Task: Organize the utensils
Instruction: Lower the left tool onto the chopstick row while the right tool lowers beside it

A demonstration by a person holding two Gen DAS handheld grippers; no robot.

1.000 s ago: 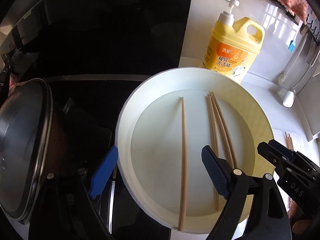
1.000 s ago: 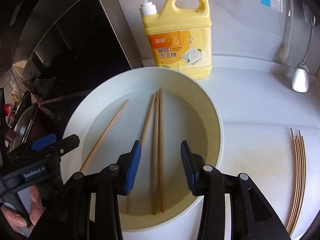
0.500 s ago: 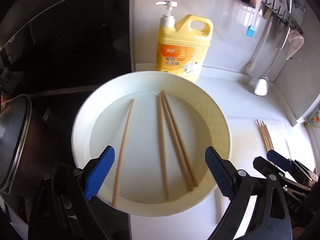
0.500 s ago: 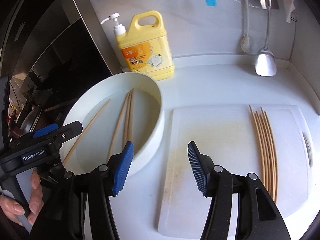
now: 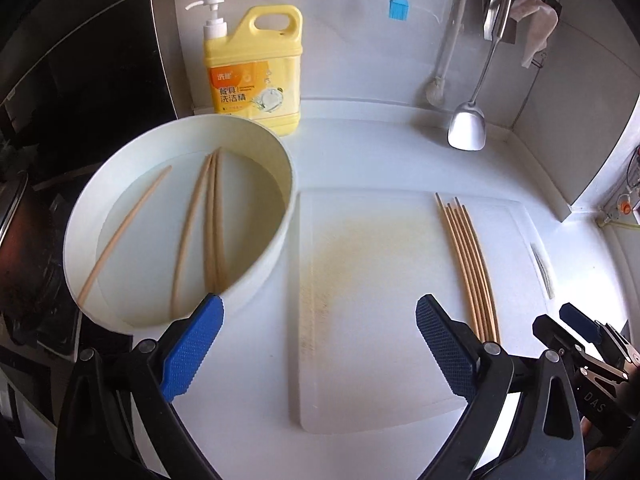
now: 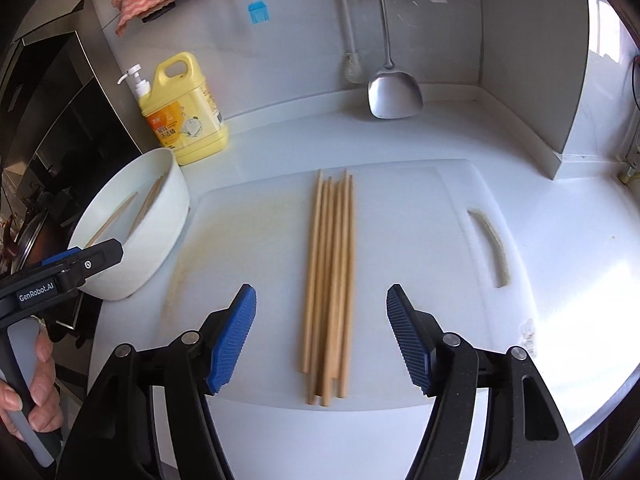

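Several wooden chopsticks (image 6: pixel 330 280) lie side by side on a white cutting board (image 6: pixel 420 220); they also show in the left wrist view (image 5: pixel 468 264). More chopsticks (image 5: pixel 208 224) lie in water inside a round white basin (image 5: pixel 276 236), seen at the left in the right wrist view (image 6: pixel 160 232). My right gripper (image 6: pixel 322 336) is open and empty, its fingers astride the near ends of the board's chopsticks, above them. My left gripper (image 5: pixel 318 344) is open and empty over the board's near left part, beside the basin.
A yellow dish-soap bottle (image 5: pixel 252 76) stands behind the basin. A metal spatula (image 6: pixel 394 92), a brush and a blue silicone brush (image 5: pixel 399 7) hang on the back wall. A dark stove with a pot (image 5: pixel 16 240) is at the left. The counter edge runs near.
Both grippers have pulled back and swung right, away from the basin toward the cutting board. The right gripper now straddles the board's chopsticks and has opened wider.
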